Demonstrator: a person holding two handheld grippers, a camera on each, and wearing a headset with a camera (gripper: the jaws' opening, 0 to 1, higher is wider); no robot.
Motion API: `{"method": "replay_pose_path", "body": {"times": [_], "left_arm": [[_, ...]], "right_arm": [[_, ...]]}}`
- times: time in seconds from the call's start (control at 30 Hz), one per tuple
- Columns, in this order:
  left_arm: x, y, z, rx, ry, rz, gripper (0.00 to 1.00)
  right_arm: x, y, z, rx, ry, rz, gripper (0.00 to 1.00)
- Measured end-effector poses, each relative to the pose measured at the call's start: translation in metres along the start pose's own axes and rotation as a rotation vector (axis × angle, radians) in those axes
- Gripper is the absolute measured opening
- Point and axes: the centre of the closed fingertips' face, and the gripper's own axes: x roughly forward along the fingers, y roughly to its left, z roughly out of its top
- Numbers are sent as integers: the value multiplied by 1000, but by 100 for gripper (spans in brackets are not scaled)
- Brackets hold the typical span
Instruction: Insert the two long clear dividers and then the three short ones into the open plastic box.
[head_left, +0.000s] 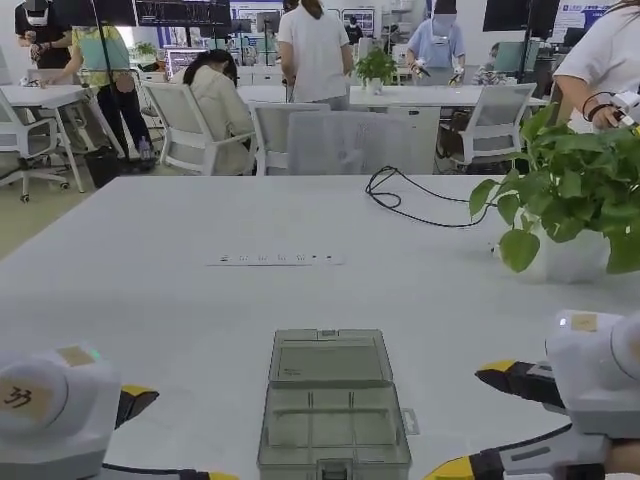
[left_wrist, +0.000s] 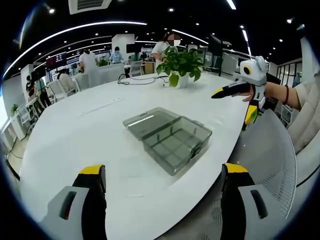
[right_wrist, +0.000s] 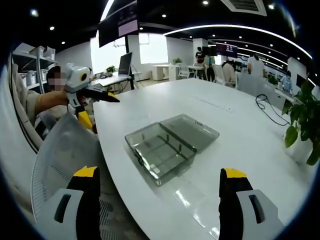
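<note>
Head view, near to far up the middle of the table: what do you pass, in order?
open plastic box → pale strip on the tabletop → black cable → chair past the far edge

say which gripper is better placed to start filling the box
Right, likely: clear strips, seemingly dividers, lie on the table between the box and the right gripper, jaws open. The left gripper is open too, across the box.
</note>
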Motion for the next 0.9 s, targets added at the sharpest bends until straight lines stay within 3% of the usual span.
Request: {"method": "replay_pose_path", "body": {"times": [0.9], "left_arm": [[1, -1, 2, 2, 3, -7, 97]], "right_arm": [[0, -3, 0, 2, -5, -2, 100]]}}
